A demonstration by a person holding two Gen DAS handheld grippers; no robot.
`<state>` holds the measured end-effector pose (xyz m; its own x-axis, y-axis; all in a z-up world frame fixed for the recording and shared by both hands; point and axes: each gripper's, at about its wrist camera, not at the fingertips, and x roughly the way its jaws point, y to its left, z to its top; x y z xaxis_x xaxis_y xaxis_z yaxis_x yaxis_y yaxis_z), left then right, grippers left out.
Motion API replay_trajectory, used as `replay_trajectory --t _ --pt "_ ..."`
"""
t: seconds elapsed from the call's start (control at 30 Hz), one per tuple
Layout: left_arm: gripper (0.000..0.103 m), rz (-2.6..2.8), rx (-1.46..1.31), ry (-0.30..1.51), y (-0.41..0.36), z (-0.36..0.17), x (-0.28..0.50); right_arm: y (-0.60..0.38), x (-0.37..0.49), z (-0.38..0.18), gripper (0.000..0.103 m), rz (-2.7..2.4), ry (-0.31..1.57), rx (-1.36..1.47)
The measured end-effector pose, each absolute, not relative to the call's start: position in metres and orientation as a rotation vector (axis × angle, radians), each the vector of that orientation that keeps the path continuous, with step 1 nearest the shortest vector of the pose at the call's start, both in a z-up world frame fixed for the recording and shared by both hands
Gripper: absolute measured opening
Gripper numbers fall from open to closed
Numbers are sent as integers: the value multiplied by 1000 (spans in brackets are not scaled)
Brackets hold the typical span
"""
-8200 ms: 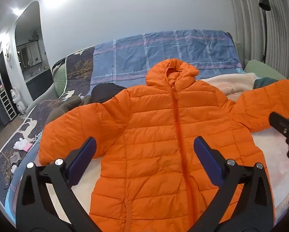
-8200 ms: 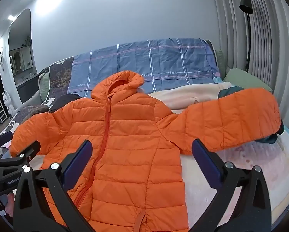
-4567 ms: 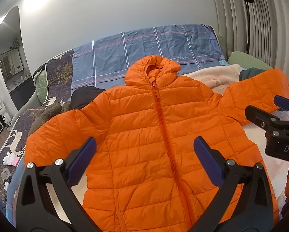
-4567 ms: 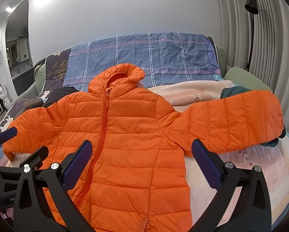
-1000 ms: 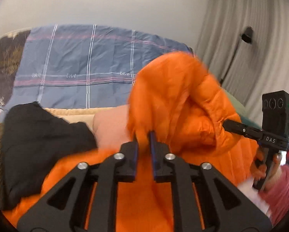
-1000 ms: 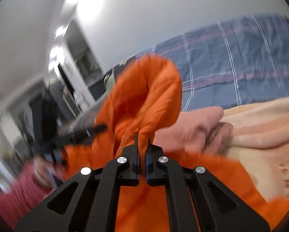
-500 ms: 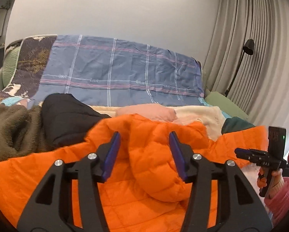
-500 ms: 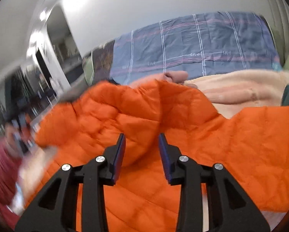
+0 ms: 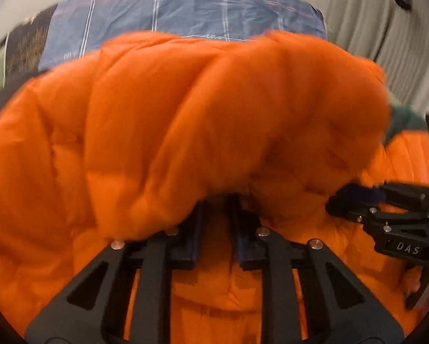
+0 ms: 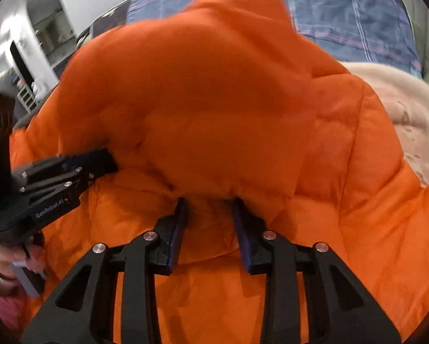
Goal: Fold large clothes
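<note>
Only one garment is in play: a puffy orange quilted down jacket (image 9: 203, 120), which fills most of both wrist views and lies bunched on the bed, a thick fold of it raised in a hump over the flatter part below. Two black two-finger grippers with blue pads work on it.

From its own camera, the left gripper (image 9: 216, 200) points forward into the underside of the raised fold; its jaws stand a narrow gap apart with orange fabric lying between them, and the tips are buried under the fold, so whether they pinch the fabric is unclear. The right gripper (image 10: 208, 203) is posed the same way, jaws a little wider, tips tucked under the hump, and again the grip cannot be told. Each gripper also shows at the edge of the other's view, reaching sideways into the fold with its jaws nearly together.

Behind the jacket lies one blue plaid blanket (image 9: 214, 5), and to the right one cream fleece blanket (image 10: 409, 109). Motion blur softens the fold's edges, so its outline is probably rougher than it looks.
</note>
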<state>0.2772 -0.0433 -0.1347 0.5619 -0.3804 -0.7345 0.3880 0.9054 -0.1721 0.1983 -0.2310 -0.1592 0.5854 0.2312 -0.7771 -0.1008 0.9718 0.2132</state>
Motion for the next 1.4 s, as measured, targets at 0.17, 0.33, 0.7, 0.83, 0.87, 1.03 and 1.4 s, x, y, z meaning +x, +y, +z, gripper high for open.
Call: replay_trajectory --t 0.17,0.33,0.7,0.83,0.87,1.03,1.4 --pt "37 -512 37 813 -37 -116 247 -233 165 -135 35 253 904 198" --pt "40 -600 33 800 -32 -104 205 -222 154 -91 35 319 758 173" --pt "54 -508 180 821 -53 -132 198 -232 240 -105 34 84 756 179" --pt "64 -531 110 772 -9 -109 151 -225 178 -84 38 207 720 187" --pt "66 -523 96 767 4 -106 138 -214 163 -81 38 240 720 161" --pt "75 -394 -95 785 95 -105 79 -156 135 -125 59 278 893 -3" --pt "81 -96 -524 751 265 -128 37 -105 114 -110 62 166 842 -138"
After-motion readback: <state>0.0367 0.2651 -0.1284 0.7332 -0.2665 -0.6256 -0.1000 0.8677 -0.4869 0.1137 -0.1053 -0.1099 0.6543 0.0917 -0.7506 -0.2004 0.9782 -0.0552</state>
